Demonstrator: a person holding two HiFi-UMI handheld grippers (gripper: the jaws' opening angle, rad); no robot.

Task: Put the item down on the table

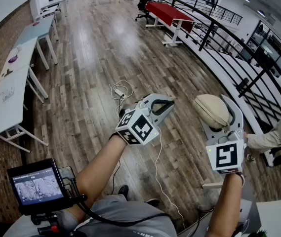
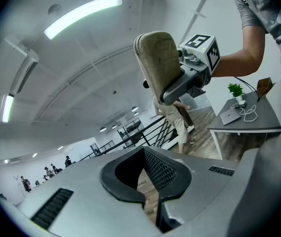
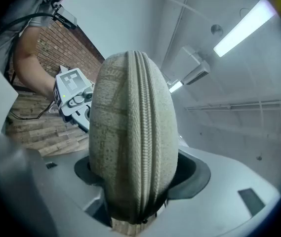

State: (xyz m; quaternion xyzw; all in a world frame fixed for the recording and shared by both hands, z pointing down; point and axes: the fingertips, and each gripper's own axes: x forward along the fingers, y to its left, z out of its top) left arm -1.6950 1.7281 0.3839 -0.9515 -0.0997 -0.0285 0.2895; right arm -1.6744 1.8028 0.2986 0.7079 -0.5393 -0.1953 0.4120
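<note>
A beige zippered pouch [image 1: 212, 110] is held up in the air over the wooden floor, with my right gripper [image 1: 218, 113] shut on it. In the right gripper view the pouch [image 3: 130, 132] stands upright, zip towards the camera, wedged between the jaws of the right gripper [image 3: 135, 201]. The left gripper view shows the same pouch [image 2: 157, 65] from the side. My left gripper [image 1: 167, 105] hangs beside it at the left, apart from it. Its jaws [image 2: 147, 181] stand nearly together with nothing between them. A grey table [image 2: 249, 120] stands behind the right arm.
White tables [image 1: 12, 93] line the brick wall at left. A red table [image 1: 170, 11] stands far back. A black railing [image 1: 229, 53] runs along the right, with a person [image 1: 278, 132] beside it. A cable and adapter [image 1: 120, 90] lie on the floor. The grey table bears a laptop [image 2: 229, 116] and a plant [image 2: 235, 90].
</note>
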